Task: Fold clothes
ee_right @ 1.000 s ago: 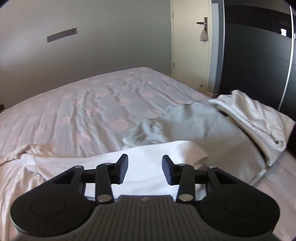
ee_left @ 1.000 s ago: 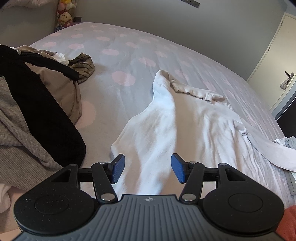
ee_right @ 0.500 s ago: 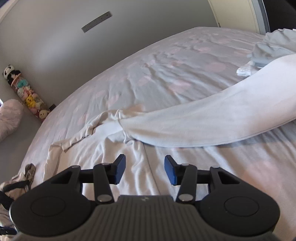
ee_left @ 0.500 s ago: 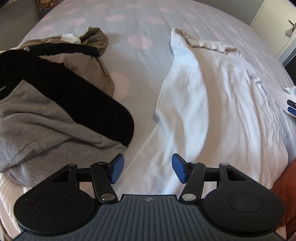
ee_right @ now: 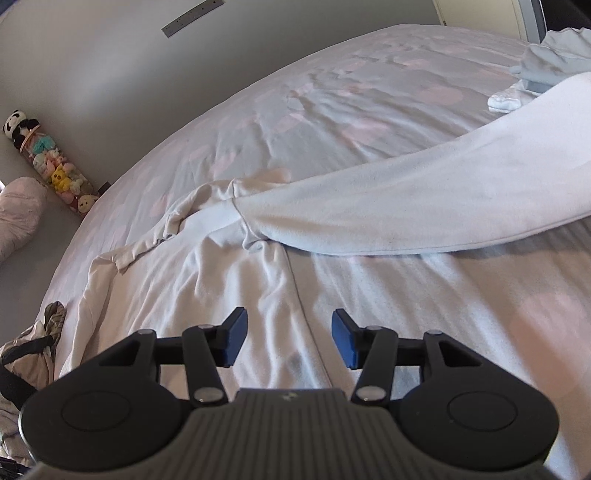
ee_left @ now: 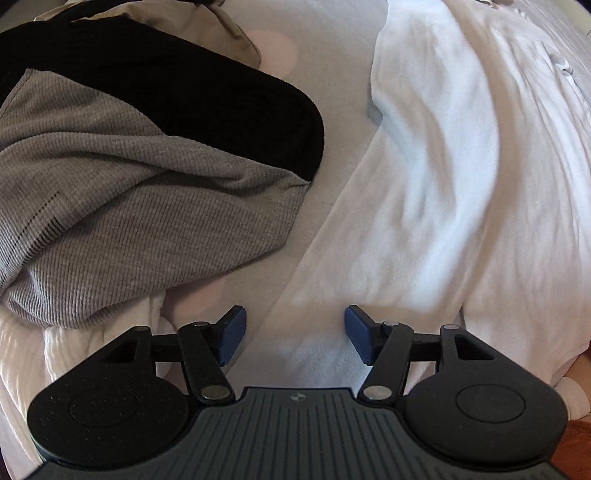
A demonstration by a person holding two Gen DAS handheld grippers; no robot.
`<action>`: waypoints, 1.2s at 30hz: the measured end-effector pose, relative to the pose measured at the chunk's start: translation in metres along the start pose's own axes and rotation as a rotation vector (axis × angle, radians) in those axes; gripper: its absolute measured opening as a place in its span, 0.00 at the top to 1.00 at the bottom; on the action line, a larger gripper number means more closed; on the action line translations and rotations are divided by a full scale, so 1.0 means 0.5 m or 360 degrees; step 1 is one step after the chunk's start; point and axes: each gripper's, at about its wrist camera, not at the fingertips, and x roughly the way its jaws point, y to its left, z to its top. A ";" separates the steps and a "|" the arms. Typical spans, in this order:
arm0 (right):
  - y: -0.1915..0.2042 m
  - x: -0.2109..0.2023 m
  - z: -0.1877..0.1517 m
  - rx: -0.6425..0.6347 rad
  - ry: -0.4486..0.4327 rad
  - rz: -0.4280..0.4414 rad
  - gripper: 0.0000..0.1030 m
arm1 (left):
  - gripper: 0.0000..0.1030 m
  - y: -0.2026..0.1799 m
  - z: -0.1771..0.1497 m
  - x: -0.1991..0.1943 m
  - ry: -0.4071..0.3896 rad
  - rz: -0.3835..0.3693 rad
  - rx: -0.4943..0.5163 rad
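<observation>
Bed point(ee_left: 332, 173) seen from the left wrist view, camera aimed straight down. White garment point(ee_left: 443, 184) fills the right half of the frame, spread flat on the polka-dot sheet. Left claw point(ee_left: 293, 334) at lower centre — blue pads spread, nothing pinched, the garment's left edge lying beneath the gap. Grey ribbed knit point(ee_left: 129, 206) and black garment point(ee_left: 207, 92) heaped at upper left, a beige piece point(ee_left: 221, 33) behind them.

Right wrist view: right claw point(ee_right: 288, 338) at lower centre, jaws opening, pads clear of the cloth — the white garment point(ee_right: 221, 280) below them, its sleeve point(ee_right: 424, 206) stretching to the right edge. Pale blue clothes point(ee_right: 554, 59) lie at upper right. Tube of plush toys point(ee_right: 55, 170) leans on the wall at far left.
</observation>
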 end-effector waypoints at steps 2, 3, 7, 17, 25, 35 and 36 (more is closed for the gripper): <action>-0.002 0.002 0.000 0.0011 0.0000 0.0002 0.48 | 0.60 -0.009 -0.001 -0.004 -0.0007 -0.0001 0.0039; -0.004 0.003 0.000 0.0021 0.0000 0.0004 0.48 | 0.75 -0.018 -0.003 -0.009 -0.0030 0.0014 0.0079; -0.008 0.004 0.000 0.0042 0.0004 0.0007 0.48 | 0.96 -0.042 -0.010 -0.032 -0.0115 0.0062 0.0184; -0.012 0.015 0.000 0.0071 0.0021 0.0025 0.48 | 0.97 0.020 0.058 -0.233 -0.0501 0.0079 0.0039; -0.021 0.033 0.000 0.0113 0.0034 0.0033 0.48 | 0.97 0.148 0.165 -0.294 -0.0562 0.0400 -0.0124; -0.032 0.060 0.001 0.0144 0.0061 0.0038 0.47 | 0.97 0.253 0.233 -0.207 -0.0454 0.0764 -0.0205; -0.032 0.064 0.001 0.0147 0.0066 0.0034 0.48 | 0.97 0.258 0.235 -0.199 -0.0448 0.0774 -0.0220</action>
